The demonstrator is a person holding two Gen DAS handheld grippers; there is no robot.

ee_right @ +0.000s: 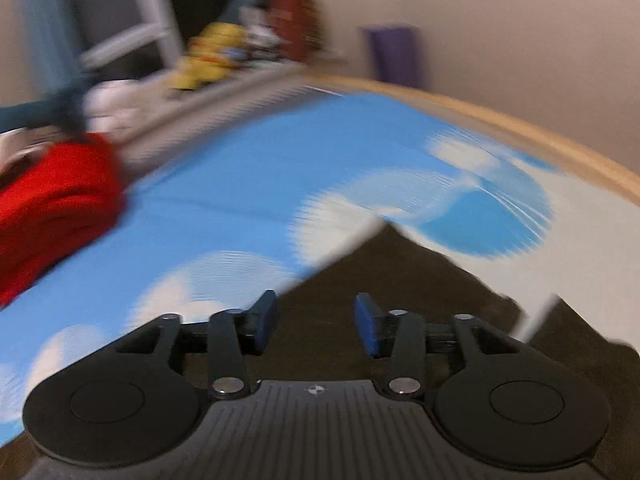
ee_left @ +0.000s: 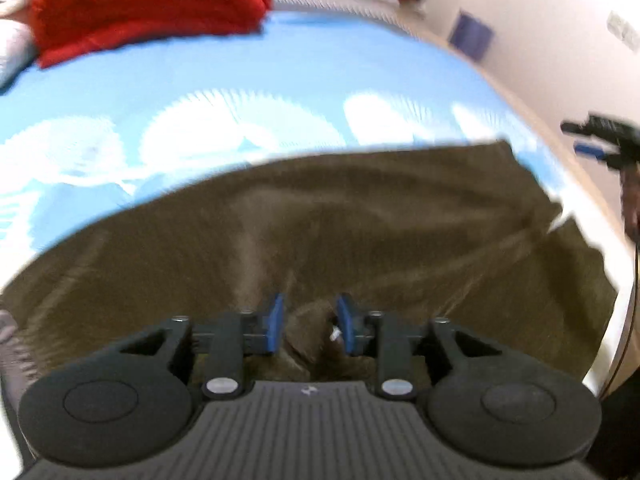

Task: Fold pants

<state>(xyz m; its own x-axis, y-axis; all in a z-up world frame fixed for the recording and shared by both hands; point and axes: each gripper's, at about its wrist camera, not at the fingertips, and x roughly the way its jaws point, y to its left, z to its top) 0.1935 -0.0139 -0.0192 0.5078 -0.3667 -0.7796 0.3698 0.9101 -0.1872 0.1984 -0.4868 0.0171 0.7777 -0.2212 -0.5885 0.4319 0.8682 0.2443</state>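
Brown pants [ee_left: 360,220] lie below 2 downward-tilted hand-held grippers; jaws parted, empty.

Left gripper [ee_left: 310,328] fingers parted, tilted steeply down; right gripper [ee_right: 316,326] wider apart, away at three o'clock.

Left gripper [ee_left: 310,328]: black plastic build, two blue pads [ee_left: 276,322] on short black fingers. Linkage bars pinned with silver screws, two larger bright screw heads at the base. Round black discs flank a ribbed dark grey housing bearing a small white mark at its top edge.

Right gripper [ee_right: 316,326]: same pattern, black linkages, silver pivots, ribbed housing with a small round crosshair mark, blue pads [ee_right: 370,330]. In the left wrist view it appears blurred, black with a blue part, a thin dark cable trailing below.
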